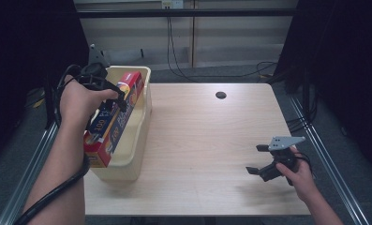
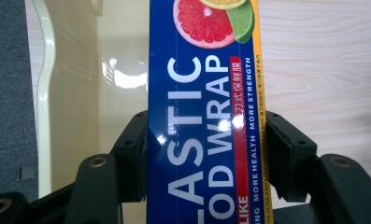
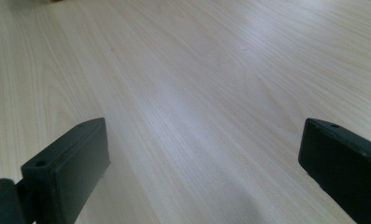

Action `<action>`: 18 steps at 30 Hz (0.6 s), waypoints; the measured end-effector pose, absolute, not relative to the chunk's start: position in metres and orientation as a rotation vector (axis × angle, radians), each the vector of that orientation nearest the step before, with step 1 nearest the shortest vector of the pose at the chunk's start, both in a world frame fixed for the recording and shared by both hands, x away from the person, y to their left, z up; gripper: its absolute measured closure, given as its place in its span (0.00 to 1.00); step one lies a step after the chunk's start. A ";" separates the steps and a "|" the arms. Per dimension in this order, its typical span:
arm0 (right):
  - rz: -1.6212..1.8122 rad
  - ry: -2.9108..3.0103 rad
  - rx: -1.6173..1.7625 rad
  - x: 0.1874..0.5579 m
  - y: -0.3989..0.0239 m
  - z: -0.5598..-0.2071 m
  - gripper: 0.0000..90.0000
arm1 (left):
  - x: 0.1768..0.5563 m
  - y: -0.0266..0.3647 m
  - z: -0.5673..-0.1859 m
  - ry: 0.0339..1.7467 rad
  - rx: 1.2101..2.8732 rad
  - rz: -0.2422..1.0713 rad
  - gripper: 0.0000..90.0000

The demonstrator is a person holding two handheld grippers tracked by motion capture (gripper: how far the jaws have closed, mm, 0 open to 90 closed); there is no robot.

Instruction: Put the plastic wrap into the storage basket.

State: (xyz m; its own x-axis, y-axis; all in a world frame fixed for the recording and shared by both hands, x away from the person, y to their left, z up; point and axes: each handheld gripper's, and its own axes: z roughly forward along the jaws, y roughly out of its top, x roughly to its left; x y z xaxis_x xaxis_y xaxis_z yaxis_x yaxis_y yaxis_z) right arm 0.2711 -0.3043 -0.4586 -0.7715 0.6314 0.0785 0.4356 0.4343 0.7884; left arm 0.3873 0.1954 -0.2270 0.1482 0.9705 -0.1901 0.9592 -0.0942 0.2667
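Left gripper (image 1: 114, 96) squeezing a long box of plastic wrap (image 1: 112, 119) across its middle, box leaning in the cream tub (image 1: 141, 136), one end up at the tub's far wall, other end over its near rim, right gripper (image 1: 258, 159) wide open, holding nothing, on the table (image 1: 207, 140) far from the tub

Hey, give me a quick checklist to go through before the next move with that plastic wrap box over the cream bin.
1. Left tool clamped on the plastic wrap box: ok, both jaws press its long sides.
2. Box over the cream bin: ok, it lies lengthwise over the bin, its near end poking above the near rim.
3. Box resting on the bin floor: cannot tell, the underside is hidden.
4. Right tool out of the way: ok, jaws open, holding nothing, above bare table well right of the bin.
5. Bin interior free beside the box: ok, the visible pale floor and wall have nothing on them.
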 end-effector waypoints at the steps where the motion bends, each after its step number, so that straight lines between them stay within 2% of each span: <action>1: 1.250 2.459 0.932 0.271 -0.304 -0.459 0.02 | 0.387 0.195 -0.227 1.859 2.107 0.049 0.46; 18: 1.250 2.459 0.933 0.269 -0.306 -0.458 0.02 | 0.387 0.203 -0.241 1.894 2.109 0.055 0.46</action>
